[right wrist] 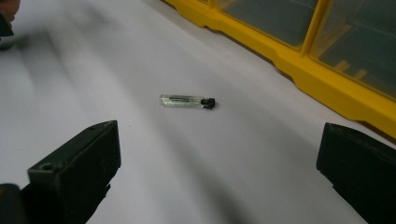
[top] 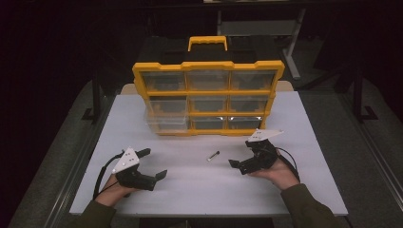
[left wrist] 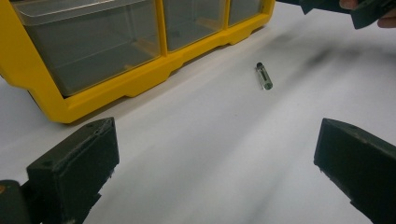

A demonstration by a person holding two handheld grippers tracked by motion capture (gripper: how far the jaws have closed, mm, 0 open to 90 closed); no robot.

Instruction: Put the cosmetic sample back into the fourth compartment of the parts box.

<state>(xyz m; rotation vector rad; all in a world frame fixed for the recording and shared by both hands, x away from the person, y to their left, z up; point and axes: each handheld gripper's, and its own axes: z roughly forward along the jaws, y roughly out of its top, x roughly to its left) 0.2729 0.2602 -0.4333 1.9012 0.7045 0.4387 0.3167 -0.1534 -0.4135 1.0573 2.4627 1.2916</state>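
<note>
So the left gripper sits on the white table with its fingers wide, holding nothing. Between the 2 grippers lies the small clear glass vial with a black cap, flat on its side, just in front of the yellow plastic organizer with clear drawers. The right gripper also has its fingers spread wide, empty. Biggest risk I'd guess: a vial that round rolls away if a finger nudges it off-center.

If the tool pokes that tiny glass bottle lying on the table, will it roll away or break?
The little vial lies on its side on the smooth white table and looks round, so a sideways nudge would probably roll it. It seems clear like glass, so a hard squeeze might crack it. It is tiny next to the right tool, so likely very light and easy to flick away.
</note>
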